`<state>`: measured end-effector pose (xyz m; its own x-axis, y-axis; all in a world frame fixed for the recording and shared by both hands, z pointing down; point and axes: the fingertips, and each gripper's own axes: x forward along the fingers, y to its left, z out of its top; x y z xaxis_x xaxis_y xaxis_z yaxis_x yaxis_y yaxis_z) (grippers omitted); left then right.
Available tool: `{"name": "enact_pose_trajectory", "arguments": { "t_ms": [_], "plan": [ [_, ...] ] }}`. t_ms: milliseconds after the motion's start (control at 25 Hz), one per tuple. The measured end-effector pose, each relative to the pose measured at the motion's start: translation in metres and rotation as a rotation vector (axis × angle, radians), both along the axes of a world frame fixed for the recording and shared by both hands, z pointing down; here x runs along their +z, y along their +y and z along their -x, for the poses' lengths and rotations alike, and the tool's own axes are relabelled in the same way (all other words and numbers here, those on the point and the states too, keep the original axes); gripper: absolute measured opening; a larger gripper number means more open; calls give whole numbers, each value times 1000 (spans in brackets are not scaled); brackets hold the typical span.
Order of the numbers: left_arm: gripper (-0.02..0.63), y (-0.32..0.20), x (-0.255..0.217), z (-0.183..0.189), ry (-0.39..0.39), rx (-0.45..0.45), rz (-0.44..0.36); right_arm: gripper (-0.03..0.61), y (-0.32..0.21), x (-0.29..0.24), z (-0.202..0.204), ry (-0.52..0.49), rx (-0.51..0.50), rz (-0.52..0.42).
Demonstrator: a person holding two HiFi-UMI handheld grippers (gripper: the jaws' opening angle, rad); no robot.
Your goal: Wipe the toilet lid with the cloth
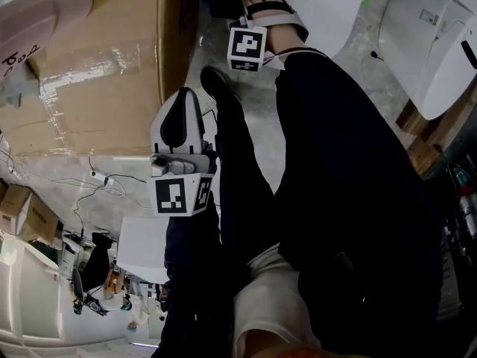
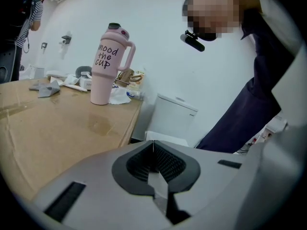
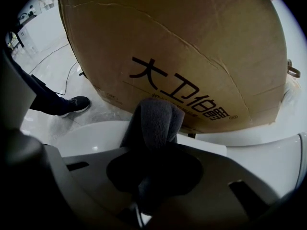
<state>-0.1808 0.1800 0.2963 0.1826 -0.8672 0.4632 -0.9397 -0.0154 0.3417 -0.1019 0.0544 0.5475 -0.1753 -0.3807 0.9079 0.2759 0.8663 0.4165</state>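
In the right gripper view a dark grey cloth (image 3: 156,121) bulges out between the jaws of my right gripper (image 3: 153,143), which is shut on it. Just below and ahead lies the white toilet lid (image 3: 88,135). The head view puts that right gripper (image 1: 258,12) at the top, over the toilet lid (image 1: 332,6). My left gripper (image 1: 182,114) hangs lower left, away from the toilet. Its jaws (image 2: 153,145) are shut with nothing between them. The white cistern (image 2: 175,116) stands beyond them.
A large cardboard box (image 3: 182,56) with black print stands close beside the toilet. A pink cup (image 2: 108,63) and small clutter sit on the box's top (image 2: 53,128). Dark-clothed legs and a black shoe (image 3: 72,104) are near the bowl. The cistern (image 1: 432,43) is at the top right.
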Motion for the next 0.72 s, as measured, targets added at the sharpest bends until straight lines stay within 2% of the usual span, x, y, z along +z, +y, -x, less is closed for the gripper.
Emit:
{"name": "enact_pose_trajectory", "arguments": {
  "t_ms": [360, 560, 720],
  "plan": [
    [17, 5, -2, -2, 22, 26, -21, 61, 64, 2, -6, 10, -1, 86],
    [17, 2, 1, -7, 13, 45, -21, 63, 80, 4, -11, -11, 36, 133],
    [17, 2, 7, -6, -1, 42, -4, 63, 88, 3, -6, -55, 110, 254]
  ]
}}
